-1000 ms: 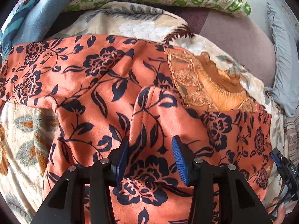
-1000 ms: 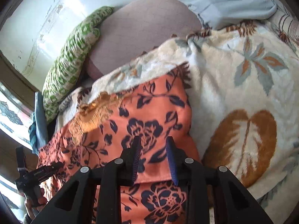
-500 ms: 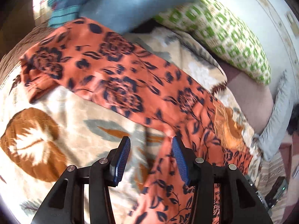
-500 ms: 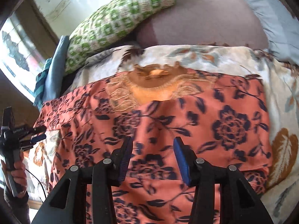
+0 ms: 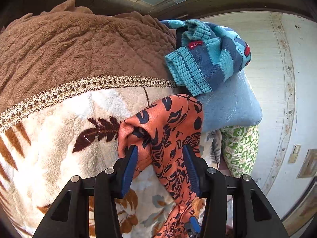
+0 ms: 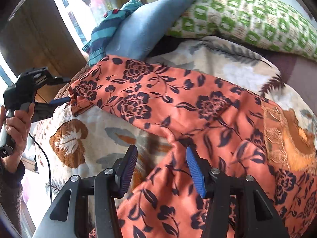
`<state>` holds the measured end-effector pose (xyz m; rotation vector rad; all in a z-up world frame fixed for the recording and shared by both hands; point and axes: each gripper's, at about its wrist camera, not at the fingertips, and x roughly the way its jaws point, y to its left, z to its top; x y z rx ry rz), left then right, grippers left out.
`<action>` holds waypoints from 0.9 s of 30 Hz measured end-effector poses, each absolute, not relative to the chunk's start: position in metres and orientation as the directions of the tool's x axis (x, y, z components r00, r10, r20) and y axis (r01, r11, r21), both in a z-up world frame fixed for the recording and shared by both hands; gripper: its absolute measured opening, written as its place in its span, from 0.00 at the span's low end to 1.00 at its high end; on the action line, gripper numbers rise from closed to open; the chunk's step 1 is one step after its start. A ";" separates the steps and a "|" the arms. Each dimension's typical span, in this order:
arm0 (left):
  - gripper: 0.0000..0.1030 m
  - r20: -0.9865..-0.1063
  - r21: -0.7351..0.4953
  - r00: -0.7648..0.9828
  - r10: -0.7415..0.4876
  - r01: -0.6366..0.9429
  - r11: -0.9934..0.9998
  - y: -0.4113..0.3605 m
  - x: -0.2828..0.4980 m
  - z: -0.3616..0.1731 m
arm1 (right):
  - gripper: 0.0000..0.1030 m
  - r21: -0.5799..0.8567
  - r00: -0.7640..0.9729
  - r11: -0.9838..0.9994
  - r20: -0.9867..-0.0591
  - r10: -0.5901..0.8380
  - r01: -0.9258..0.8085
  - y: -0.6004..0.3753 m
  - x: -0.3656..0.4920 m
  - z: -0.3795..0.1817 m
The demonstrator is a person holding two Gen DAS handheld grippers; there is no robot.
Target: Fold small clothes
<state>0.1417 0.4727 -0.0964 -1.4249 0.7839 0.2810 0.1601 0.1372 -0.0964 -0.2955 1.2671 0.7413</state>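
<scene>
**Sleeve end between the left fingers, right fingers spreading above the body of the garment**

On the left, the left gripper (image 5: 159, 165) has its fingers at a middling gap around the cuff end of the orange floral garment (image 6: 178, 107). The cloth bunches between them, but I cannot tell whether the pads truly press it. The sleeve lies stretched out across the leaf-patterned blanket (image 6: 111, 134), probably so it can be carried inward for a fold.

Further right, the right gripper (image 6: 161, 167) hovers over the garment's body near the armpit, its jaws opening, with nothing clamped between them.

Around: a brown blanket (image 5: 79, 45), a striped knit sweater (image 5: 206, 59), a blue pillow (image 6: 146, 21) just beside the cuff, and a green patterned pillow (image 6: 247, 17). The sweater and blue pillow crowd the sleeve's end.
</scene>
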 end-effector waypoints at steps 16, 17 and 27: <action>0.05 -0.655 -0.755 0.718 -0.235 -0.633 0.172 0.498 0.177 -0.124 | 0.06 -0.127 0.278 0.548 -0.939 0.202 -0.827 0.260 0.145 -0.157; 0.05 -0.654 -0.757 0.725 -0.217 -0.627 0.184 0.496 0.175 -0.118 | 0.06 -0.098 0.277 0.570 -0.932 0.235 -0.816 0.255 0.148 -0.150; 0.04 -0.600 -0.708 0.792 -0.117 -0.457 0.538 0.392 0.183 0.015 | 0.06 0.184 0.276 0.732 -0.844 0.459 -0.656 0.158 0.160 -0.075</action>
